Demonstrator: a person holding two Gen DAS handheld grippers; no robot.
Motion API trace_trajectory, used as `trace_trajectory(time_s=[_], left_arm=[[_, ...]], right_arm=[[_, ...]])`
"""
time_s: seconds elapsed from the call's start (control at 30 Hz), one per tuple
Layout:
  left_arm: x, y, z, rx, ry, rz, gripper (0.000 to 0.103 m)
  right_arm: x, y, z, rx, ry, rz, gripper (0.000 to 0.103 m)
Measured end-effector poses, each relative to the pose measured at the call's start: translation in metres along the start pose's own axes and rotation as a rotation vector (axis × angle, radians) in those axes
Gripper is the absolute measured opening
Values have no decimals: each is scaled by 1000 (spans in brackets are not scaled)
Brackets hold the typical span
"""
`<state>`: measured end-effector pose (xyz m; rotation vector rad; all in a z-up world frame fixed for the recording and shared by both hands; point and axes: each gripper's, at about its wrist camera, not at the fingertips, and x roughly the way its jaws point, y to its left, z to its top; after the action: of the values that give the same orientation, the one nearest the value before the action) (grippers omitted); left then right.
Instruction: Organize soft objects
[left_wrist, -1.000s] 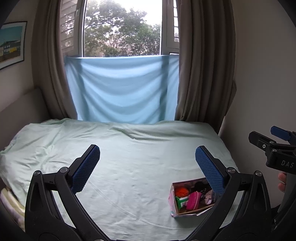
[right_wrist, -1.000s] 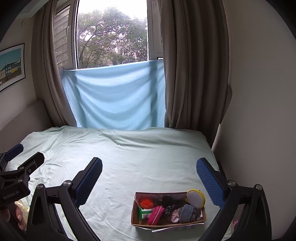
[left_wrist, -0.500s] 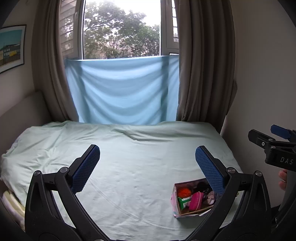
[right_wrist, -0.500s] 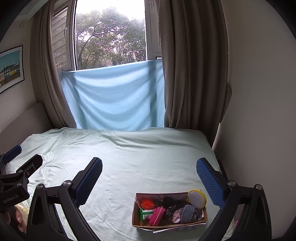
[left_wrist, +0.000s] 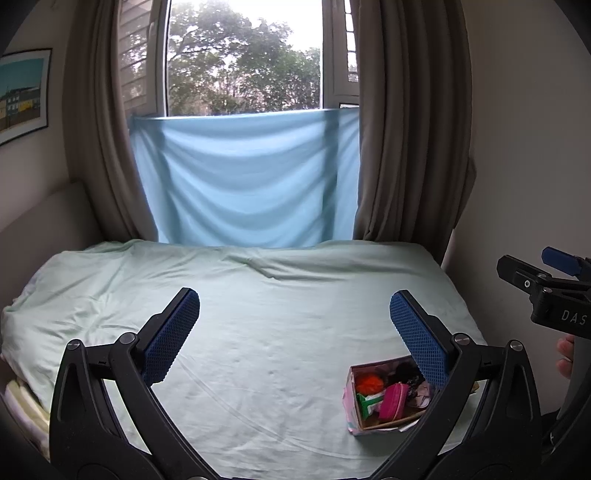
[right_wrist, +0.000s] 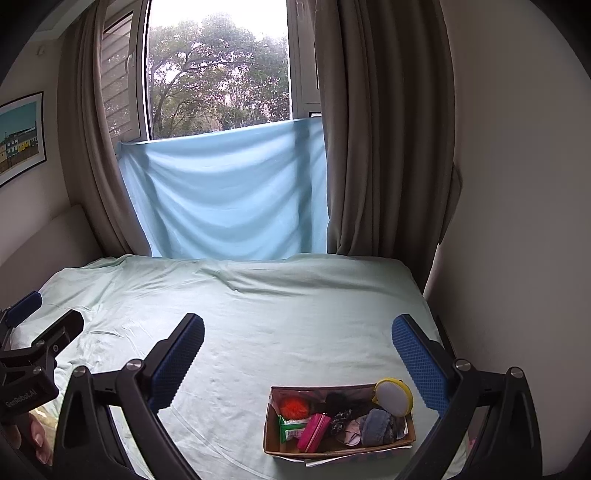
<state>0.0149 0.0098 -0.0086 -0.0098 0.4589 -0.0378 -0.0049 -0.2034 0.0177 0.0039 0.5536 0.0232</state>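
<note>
A small cardboard box (right_wrist: 271, 430) sits on the pale green bed near its front right corner, also seen in the left wrist view (left_wrist: 349, 406). It holds an orange pom-pom (right_wrist: 293, 406), a pink pouch (right_wrist: 314, 432), a green packet (right_wrist: 291, 430), a grey-blue cloth (right_wrist: 376, 426) and a yellow-rimmed round sponge (right_wrist: 393, 395). My left gripper (left_wrist: 293, 328) is open and empty above the bed, left of the box. My right gripper (right_wrist: 297, 350) is open and empty, above and behind the box.
The bed (left_wrist: 258, 295) fills the room between a headboard on the left (left_wrist: 40, 221) and a wall on the right (right_wrist: 517, 221). A blue sheet (left_wrist: 243, 177) hangs over the window between brown curtains (left_wrist: 406, 147). A framed picture (left_wrist: 22, 92) hangs at left.
Both grippers have tilted and risen slightly; the box sits a little lower in both views. Jaws stay open. Nothing on the bed has moved.
</note>
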Motion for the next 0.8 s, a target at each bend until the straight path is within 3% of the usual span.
trace_trajectory(time_s=[0.37,0.8], left_arm=[[1,5,1,-13,-10,-11,103],[8,3,5,24,-44,45,103]], right_arm=[[9,1,6,-1,0,-5,101],[14,3,5,0,4,-8,101]])
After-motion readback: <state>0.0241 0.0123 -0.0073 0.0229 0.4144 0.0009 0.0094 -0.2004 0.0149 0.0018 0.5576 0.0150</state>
